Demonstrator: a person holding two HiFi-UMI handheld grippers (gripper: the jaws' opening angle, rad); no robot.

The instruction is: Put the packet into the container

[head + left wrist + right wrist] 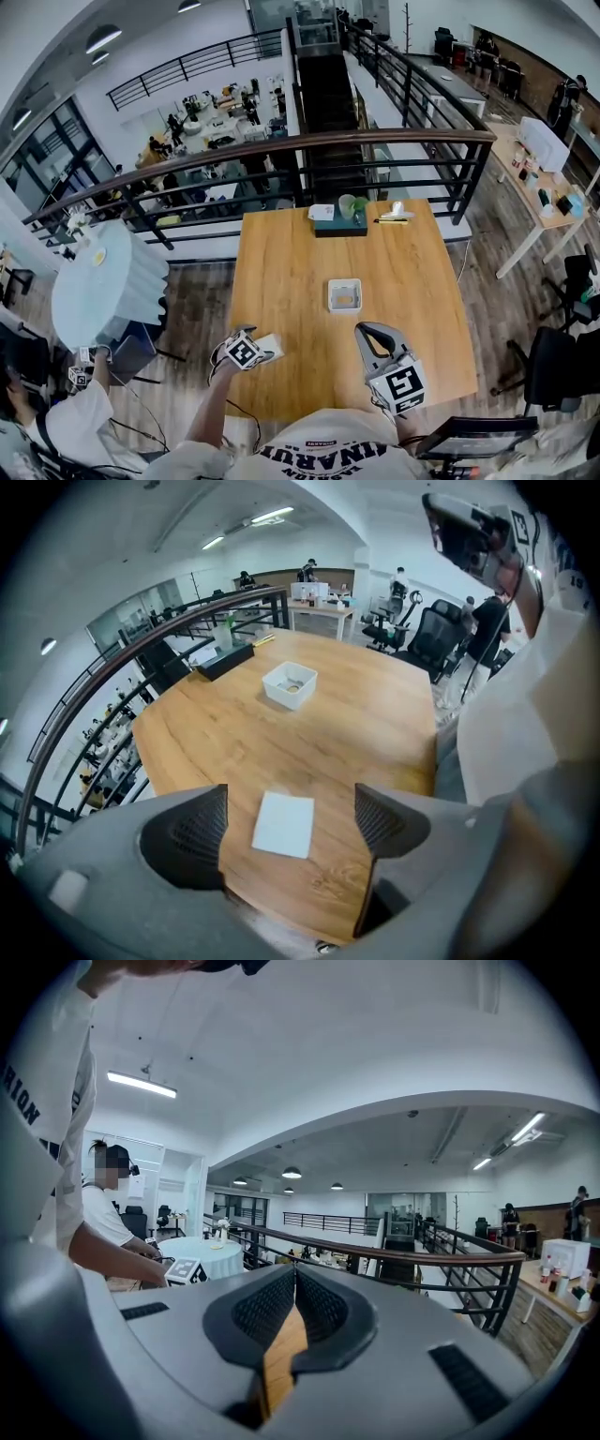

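1. Closest in, the right gripper [295,1283] is held on the near side of the container [344,295], jaws pressed together and empty.
2. Near and to the container's left, the left gripper [291,799] has its jaws spread wide. The white packet [283,824] lies flat on the table [281,272] between them, untouched.
3. Beyond the container sits a dark tray [340,226].

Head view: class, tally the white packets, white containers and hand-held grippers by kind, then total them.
Packet: 1
Container: 1
Grippers: 2 (left gripper, right gripper)
Total: 4
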